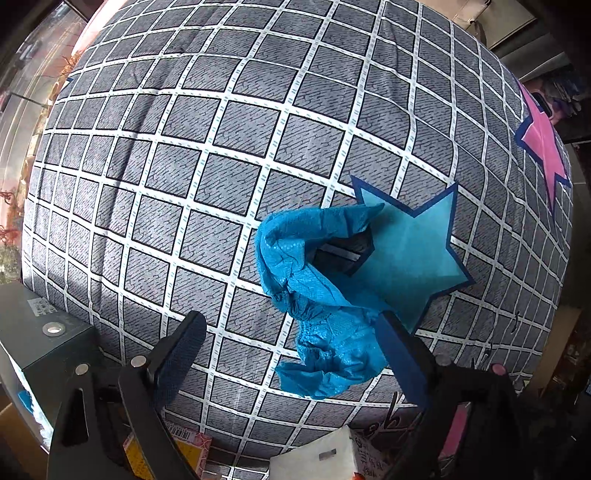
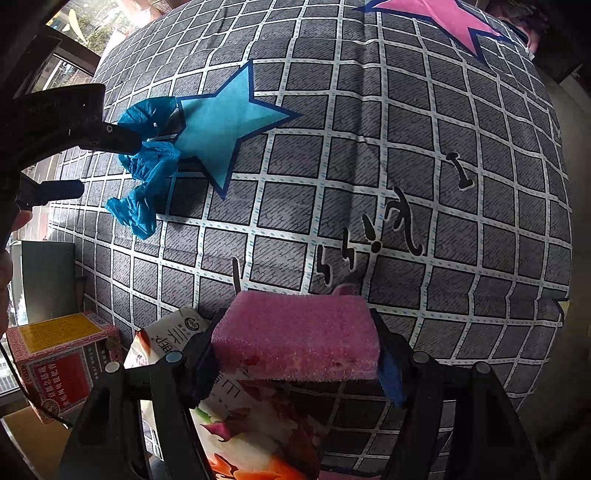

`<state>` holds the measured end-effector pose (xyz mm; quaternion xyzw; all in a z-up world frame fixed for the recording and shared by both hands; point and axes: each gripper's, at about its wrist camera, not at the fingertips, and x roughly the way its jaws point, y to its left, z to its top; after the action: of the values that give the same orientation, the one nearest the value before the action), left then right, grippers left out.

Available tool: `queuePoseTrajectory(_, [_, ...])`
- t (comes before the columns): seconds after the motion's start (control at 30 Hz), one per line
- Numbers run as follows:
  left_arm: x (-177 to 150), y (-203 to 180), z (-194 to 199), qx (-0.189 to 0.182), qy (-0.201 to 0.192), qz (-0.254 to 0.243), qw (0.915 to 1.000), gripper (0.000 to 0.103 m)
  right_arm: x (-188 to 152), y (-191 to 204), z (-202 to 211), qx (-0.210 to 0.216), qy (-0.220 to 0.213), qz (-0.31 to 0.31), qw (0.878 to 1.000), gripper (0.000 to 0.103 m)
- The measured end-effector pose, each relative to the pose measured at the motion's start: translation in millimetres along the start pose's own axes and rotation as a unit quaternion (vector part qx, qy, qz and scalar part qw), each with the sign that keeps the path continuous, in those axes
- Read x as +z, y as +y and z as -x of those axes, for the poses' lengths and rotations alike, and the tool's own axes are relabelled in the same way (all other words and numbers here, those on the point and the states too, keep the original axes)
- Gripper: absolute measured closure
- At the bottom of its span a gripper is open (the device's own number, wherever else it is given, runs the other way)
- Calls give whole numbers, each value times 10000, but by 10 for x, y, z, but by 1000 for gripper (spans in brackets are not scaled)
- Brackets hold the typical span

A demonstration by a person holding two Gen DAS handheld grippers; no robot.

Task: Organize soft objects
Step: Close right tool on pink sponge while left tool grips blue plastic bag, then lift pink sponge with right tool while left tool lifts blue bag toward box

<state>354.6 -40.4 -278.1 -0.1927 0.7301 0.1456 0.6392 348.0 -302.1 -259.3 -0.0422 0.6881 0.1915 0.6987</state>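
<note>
A crumpled blue plastic cover (image 1: pixel 317 295) lies on a grey checked bedspread (image 1: pixel 221 147), partly over a printed blue star (image 1: pixel 410 251). My left gripper (image 1: pixel 291 354) is open just in front of the cover, its right finger touching the cover's edge. In the right wrist view the cover (image 2: pixel 147 166) shows at the left with the left gripper (image 2: pixel 107 162) beside it. My right gripper (image 2: pixel 295 354) is shut on a pink sponge (image 2: pixel 295 332) and holds it above the bed's near edge.
A printed pink star (image 2: pixel 443 18) lies at the bedspread's far side. A red and yellow carton (image 2: pixel 62 362) and a flowered tissue pack (image 2: pixel 240 424) sit below the bed's near edge. A dark box (image 1: pixel 44 332) stands at the left.
</note>
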Motion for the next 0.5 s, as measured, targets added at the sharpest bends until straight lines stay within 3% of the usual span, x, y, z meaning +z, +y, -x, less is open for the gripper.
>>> queuePoseTrajectory(0.17, [-11, 23, -188, 18, 124, 64, 9999, 14, 5, 314, -263, 76, 265, 403, 9988, 31])
queuePoseTrajectory(0.37, [-56, 46, -285, 85, 45, 111, 9999, 14, -206, 622, -253, 673, 380, 906, 9929, 31])
queuePoseTrajectory(0.47, [-75, -47, -223, 100, -166, -91, 9998, 26, -301, 570, -171, 899, 323, 757, 9925, 31])
queuePoseTrajectory(0.5, [-74, -113, -203, 106, -256, -222, 9994, 34, -338, 571, -139, 934, 284, 678, 9929, 31])
